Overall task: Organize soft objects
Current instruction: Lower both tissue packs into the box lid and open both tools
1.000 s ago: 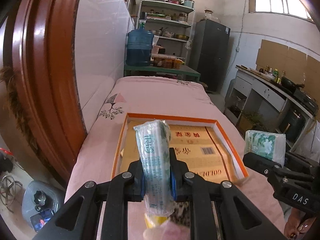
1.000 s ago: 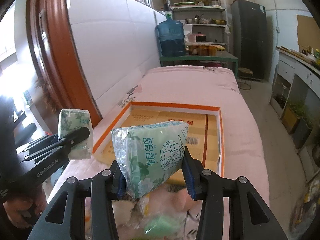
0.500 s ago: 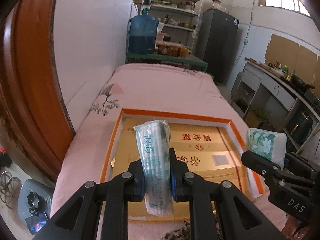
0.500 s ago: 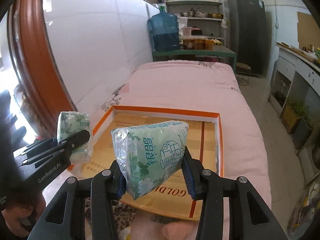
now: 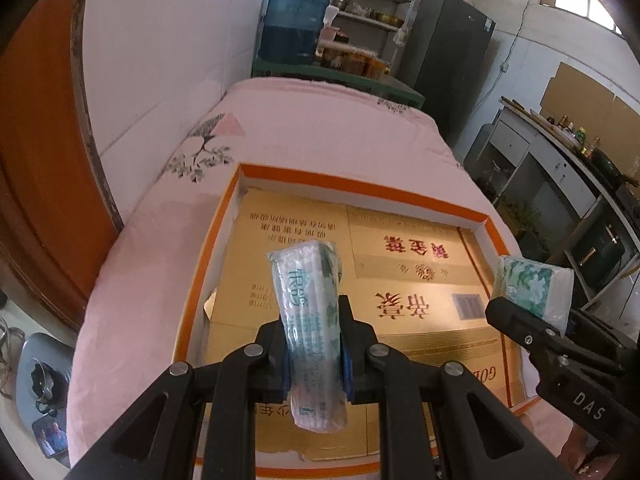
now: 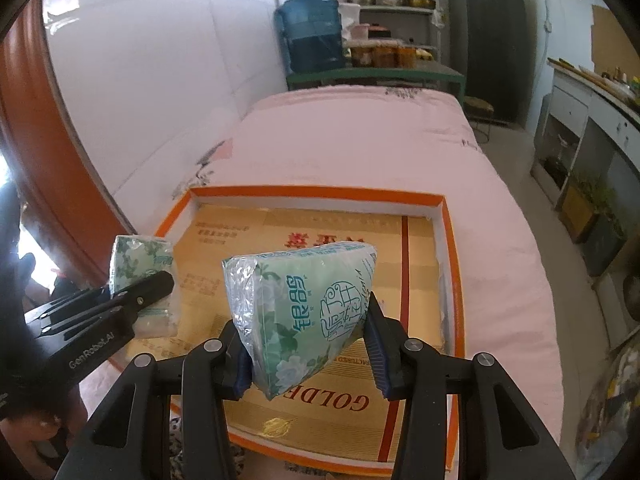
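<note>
Far left, orange door frame (image 5: pixel 44 168) beside white wall; pink quilt (image 5: pixel 304 136) spread beneath everything. Left gripper (image 5: pixel 314 350), fingers clamped on narrow tissue pack (image 5: pixel 308 320), held upright on edge above left half of orange-rimmed tray (image 5: pixel 208 240); cardboard sheet (image 5: pixel 404 264) lining tray floor. Compared with one second earlier: tray now filling lower field of both wrist views, near rim directly under grippers; clutter of small soft items formerly visible below fingers now mostly gone from view; both packs seated in fingers exactly as before. Right gripper (image 6: pixel 308 354), fingers clamped on wide tissue pack (image 6: pixel 300 312), squeezed into wedge shape, tilted, above tray centre; in left wrist view same gripper (image 5: pixel 524 320) at right edge, over tray's right rim. Packs well apart, neither touching tray. Background, left to right: blue water jug (image 6: pixel 310 34), shelving (image 6: pixel 384 4), dark refrigerator (image 6: pixel 486 32), counter (image 5: pixel 560 160) along right wall.
</note>
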The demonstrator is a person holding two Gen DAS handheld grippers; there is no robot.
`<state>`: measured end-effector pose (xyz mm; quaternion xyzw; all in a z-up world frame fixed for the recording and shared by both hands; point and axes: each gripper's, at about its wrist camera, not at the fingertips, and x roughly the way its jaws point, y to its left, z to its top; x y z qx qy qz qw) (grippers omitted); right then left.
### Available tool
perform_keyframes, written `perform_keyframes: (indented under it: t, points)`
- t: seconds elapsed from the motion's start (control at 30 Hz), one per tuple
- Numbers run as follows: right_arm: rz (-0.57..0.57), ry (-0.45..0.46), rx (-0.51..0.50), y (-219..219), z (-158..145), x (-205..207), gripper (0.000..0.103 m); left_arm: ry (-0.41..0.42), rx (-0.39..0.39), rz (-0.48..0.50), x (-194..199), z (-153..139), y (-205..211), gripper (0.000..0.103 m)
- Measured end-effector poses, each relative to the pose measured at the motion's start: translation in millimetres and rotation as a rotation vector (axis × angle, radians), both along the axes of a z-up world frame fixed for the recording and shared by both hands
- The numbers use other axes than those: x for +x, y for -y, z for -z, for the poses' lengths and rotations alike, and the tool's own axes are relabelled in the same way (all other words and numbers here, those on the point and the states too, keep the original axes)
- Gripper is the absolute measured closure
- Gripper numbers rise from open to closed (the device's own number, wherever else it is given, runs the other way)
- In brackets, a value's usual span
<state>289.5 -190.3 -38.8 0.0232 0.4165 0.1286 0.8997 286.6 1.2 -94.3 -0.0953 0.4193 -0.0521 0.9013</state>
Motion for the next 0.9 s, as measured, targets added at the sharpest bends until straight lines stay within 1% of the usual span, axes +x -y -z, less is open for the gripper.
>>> perform_keyframes:
  t: [0.07,0.27,0.37,0.43,0.47,0.5,0.57,0.6,0.63,0.67,0.8,0.9]
  points:
    - [0.000,-0.015,-0.005,-0.7,4.8,2.8,0.056,-0.015,-0.011,0.006,1.8,3.3,-0.3,0.084]
    - [0.018,-0.061,-0.024,0.6,20.5,7.0,0.056,-0.020,-0.012,0.013,2.3,4.7,0.8,0.084]
    - [0.016,-0.062,-0.035,-0.4,23.0,6.5,0.053,-0.017,-0.019,0.023,1.6,5.8,1.6,0.084]
    - [0.016,-0.064,-0.048,-2.3,23.0,6.3,0.049,-0.018,-0.035,0.034,1.9,6.4,1.4,0.083]
    - [0.012,-0.065,-0.060,-3.9,23.1,6.3,0.047,-0.020,-0.045,0.040,2.1,6.5,0.9,0.080]
    - [0.013,-0.063,-0.072,-5.0,22.7,5.2,0.044,-0.021,-0.056,0.043,2.2,6.1,0.0,0.077]
    - [0.013,-0.056,-0.095,-7.1,22.5,4.1,0.039,-0.014,-0.071,0.033,1.2,4.7,-3.0,0.054]
    - [0.010,-0.054,-0.098,-7.7,22.5,3.6,0.035,-0.006,-0.080,0.031,0.6,3.2,-4.0,0.048]
    - [0.009,-0.052,-0.103,-8.2,22.6,2.8,0.031,0.004,-0.094,0.030,-0.5,0.9,-5.6,0.039]
    - [0.006,-0.049,-0.112,-8.8,22.6,1.9,0.031,0.011,-0.108,0.026,-1.6,-1.6,-7.3,0.035]
    - [-0.002,-0.035,-0.134,-9.0,20.3,-2.6,0.031,0.038,-0.116,0.019,-7.2,-11.6,-9.6,0.034]
    - [-0.001,-0.031,-0.113,-6.4,16.3,-7.2,0.031,0.054,-0.101,0.034,-12.0,-18.4,-7.0,0.034]
